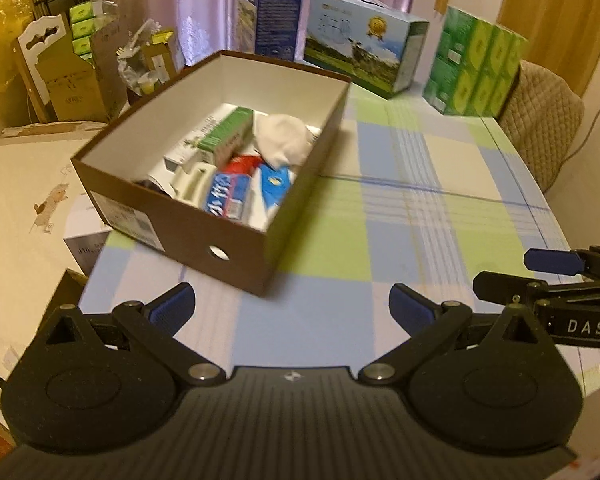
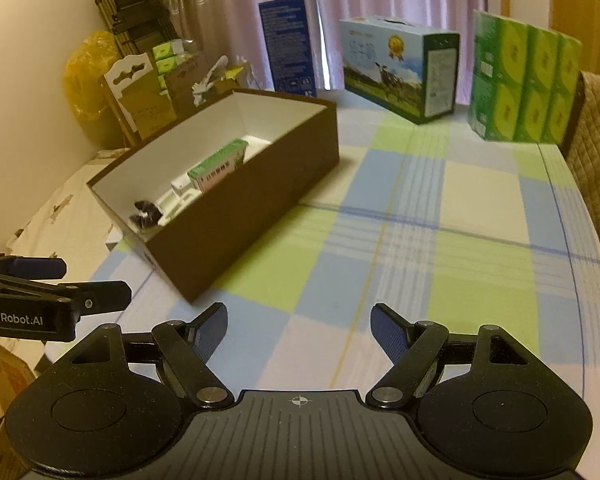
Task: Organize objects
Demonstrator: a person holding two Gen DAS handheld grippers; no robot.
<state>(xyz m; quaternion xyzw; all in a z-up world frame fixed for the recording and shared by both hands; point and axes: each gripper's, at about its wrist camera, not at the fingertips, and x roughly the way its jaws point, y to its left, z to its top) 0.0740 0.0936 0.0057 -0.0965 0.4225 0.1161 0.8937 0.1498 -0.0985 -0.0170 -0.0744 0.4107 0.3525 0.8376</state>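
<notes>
One brown box [image 1: 204,236] sits left of centre on the checked worktop [image 1: 412,208], holding one green carton [image 1: 224,134], one white cloth [image 1: 282,140] and one toothpaste tube [image 1: 228,198]. Both left tongs [image 1: 292,312] and right tongs [image 2: 299,334] are spread, empty.

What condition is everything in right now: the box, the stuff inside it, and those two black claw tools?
Brown cardboard shoebox: lid off, open, on the checked tablecloth.
Green carton: lying in the shoebox.
Blue-and-red toothpaste tube: lying in the shoebox.
White crumpled cloth: resting inside the shoebox, on top of the other items.
Left gripper: open, empty.
Right gripper: open, empty.
Cow-print milk carton: closed, upright at the table's far end.
</notes>
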